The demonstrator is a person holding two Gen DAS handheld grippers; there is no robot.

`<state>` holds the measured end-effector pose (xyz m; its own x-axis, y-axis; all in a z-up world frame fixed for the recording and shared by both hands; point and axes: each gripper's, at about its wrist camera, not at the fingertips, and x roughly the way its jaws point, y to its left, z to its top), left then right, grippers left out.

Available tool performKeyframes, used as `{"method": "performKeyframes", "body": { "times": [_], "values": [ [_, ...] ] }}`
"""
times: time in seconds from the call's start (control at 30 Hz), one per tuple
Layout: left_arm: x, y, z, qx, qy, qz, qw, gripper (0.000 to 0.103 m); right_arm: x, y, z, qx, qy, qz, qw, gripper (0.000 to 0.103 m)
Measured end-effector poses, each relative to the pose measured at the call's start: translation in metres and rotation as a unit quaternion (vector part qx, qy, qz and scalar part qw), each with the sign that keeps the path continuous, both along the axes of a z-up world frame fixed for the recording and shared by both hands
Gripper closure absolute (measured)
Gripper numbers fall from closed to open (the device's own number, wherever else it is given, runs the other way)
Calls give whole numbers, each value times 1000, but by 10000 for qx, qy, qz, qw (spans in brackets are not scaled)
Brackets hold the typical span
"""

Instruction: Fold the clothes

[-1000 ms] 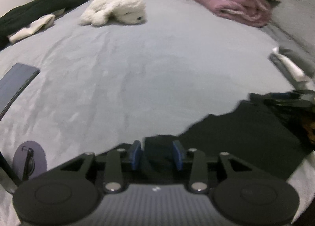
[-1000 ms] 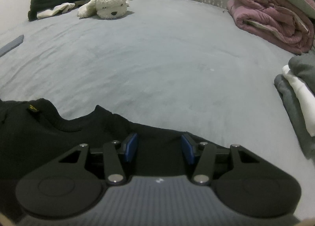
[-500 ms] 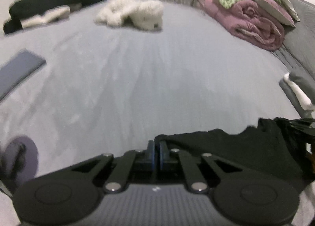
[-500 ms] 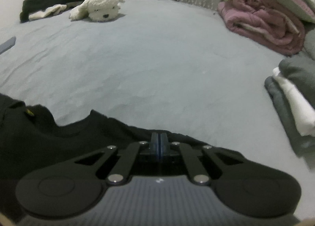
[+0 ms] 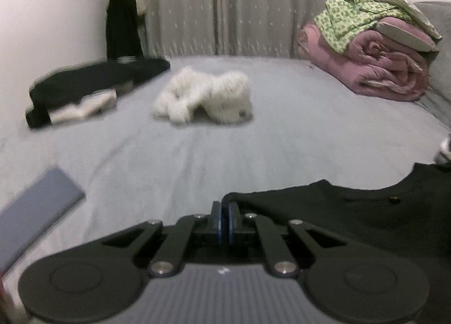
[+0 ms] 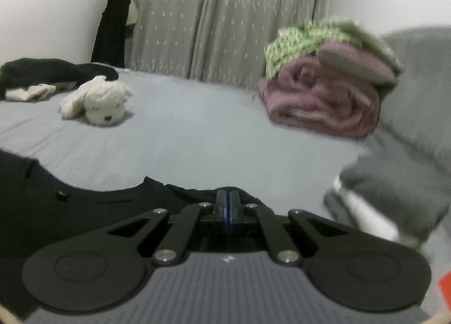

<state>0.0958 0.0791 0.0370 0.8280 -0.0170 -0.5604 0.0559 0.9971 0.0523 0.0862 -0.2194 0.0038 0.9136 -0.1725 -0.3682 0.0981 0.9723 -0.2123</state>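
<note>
Both grippers are clamped tight on the black shirt's (image 5: 352, 219) upper edge. The left gripper (image 5: 224, 212) pinches one corner, blue pads (image 5: 216, 221) pressed together with only fabric between. The right gripper (image 6: 227, 208) nips the other end, its jaws just as narrow. The shirt (image 6: 84, 211) stretches between them, nearer than the white plush dog (image 6: 98, 102) on the grey bed (image 5: 253, 149).

Each claw, the left claw (image 5: 224, 218) and the right claw (image 6: 227, 211), has black link arms, silver screws, blue pads, two round discs and a ribbed grey body.
</note>
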Motion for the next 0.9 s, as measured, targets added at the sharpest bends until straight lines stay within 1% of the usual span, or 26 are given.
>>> {"method": "performKeyframes", "body": {
  "times": [0.13,0.4,0.53,0.63,0.73,0.9],
  "values": [
    [41,-11,3,323,-276,124,9990,99,36,0,0,-123,-238,-129,9996,100],
    [127,-25,-4,456,-539,441,9965,99,113,-12,-2,83,-368,-556,9977,100],
    [162,-34,-17,431,-527,702,9952,99,144,-8,-8,-78,-436,-697,9966,100],
    [183,-39,-31,443,-521,831,9942,99,162,-2,-18,-241,-361,-732,9964,101],
    [199,-41,-53,456,-383,878,9944,99,175,-2,-32,-272,-206,-753,9966,100],
    [212,-38,-91,513,-32,897,9946,99,188,1,-55,-297,110,-754,9967,100]
  ]
}}
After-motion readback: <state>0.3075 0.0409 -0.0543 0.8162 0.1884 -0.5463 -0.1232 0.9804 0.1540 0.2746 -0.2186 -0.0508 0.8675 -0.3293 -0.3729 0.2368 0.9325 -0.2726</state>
